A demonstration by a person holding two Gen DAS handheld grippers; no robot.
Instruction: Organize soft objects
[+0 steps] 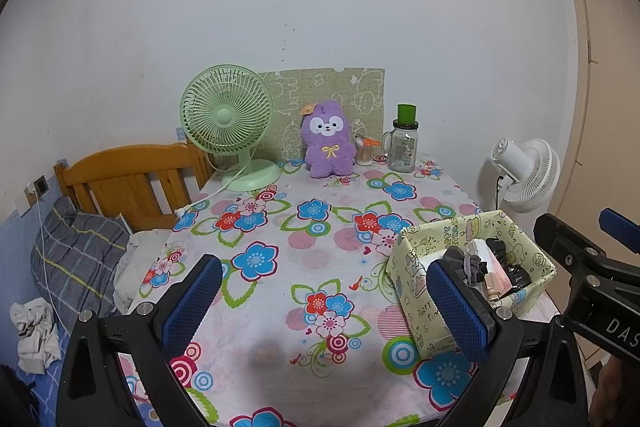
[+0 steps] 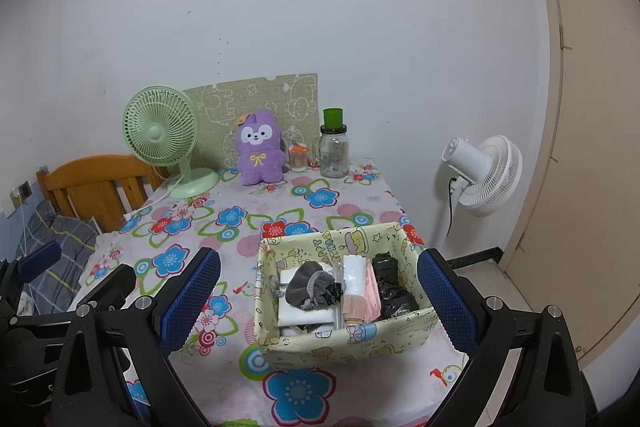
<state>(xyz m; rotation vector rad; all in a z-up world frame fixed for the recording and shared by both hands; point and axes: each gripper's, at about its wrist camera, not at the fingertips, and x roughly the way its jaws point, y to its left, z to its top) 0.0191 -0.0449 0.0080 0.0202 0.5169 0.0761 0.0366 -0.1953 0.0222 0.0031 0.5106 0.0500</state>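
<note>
A purple plush toy (image 1: 329, 139) sits upright at the back of the flowered table, also in the right wrist view (image 2: 259, 152). A pale yellow patterned box (image 2: 344, 337) stands near the front right and holds a grey pouch (image 2: 310, 287), white packs, a pink item and something black. It also shows in the left wrist view (image 1: 420, 279). My left gripper (image 1: 326, 303) is open and empty above the table's front. My right gripper (image 2: 318, 301) is open and empty, its blue pads (image 2: 190, 301) on either side of the box in view.
A green desk fan (image 1: 227, 123) stands back left with its cord across the table. A glass jar with a green cap (image 1: 403, 145) and a small cotton-swab pot (image 1: 365, 150) stand back right. A white floor fan (image 2: 486, 175) is off the right edge. A wooden headboard (image 1: 128, 179) and bedding lie left.
</note>
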